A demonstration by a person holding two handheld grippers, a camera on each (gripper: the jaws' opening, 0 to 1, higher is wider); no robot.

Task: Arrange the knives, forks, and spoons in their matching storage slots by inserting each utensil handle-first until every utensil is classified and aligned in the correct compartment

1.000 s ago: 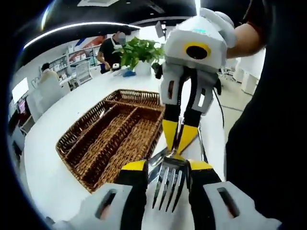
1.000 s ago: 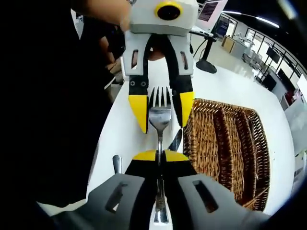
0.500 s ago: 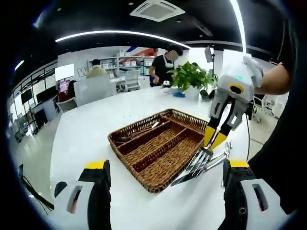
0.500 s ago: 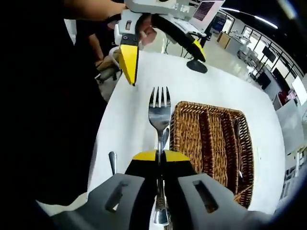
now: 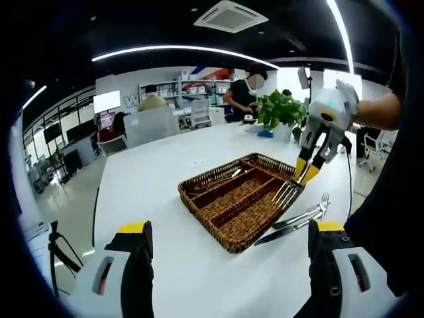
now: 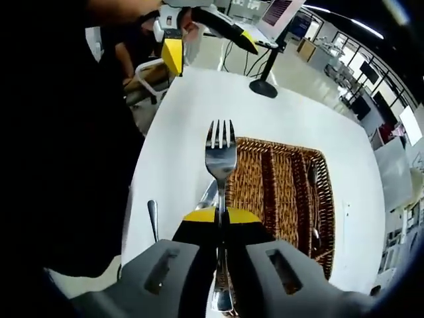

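Note:
My right gripper (image 6: pixel 220 215) is shut on the handle of a silver fork (image 6: pixel 220 151), tines pointing away, over the near edge of a brown wicker tray (image 6: pixel 268 199). In the left gripper view the right gripper (image 5: pixel 305 171) holds that fork (image 5: pixel 285 192) slanting down above the tray (image 5: pixel 238 197). My left gripper (image 5: pixel 230 232) stands wide open with nothing between its fingers, well back from the tray. It appears at the top of the right gripper view as the left gripper (image 6: pixel 199 40), with one yellow fingertip (image 6: pixel 172 56) in sight. One utensil (image 5: pixel 217 180) lies in the tray's far slot.
Loose utensils (image 5: pixel 298 218) lie on the white table beside the tray, and a spoon (image 6: pixel 153 213) rests near the table edge. A potted plant (image 5: pixel 278 109) stands at the far side. People sit and stand at the back. A lamp base (image 6: pixel 264 88) sits on the table.
My left gripper let go of the fork's head, opened wide and drew back from it. The right gripper carried the fork over the tray.

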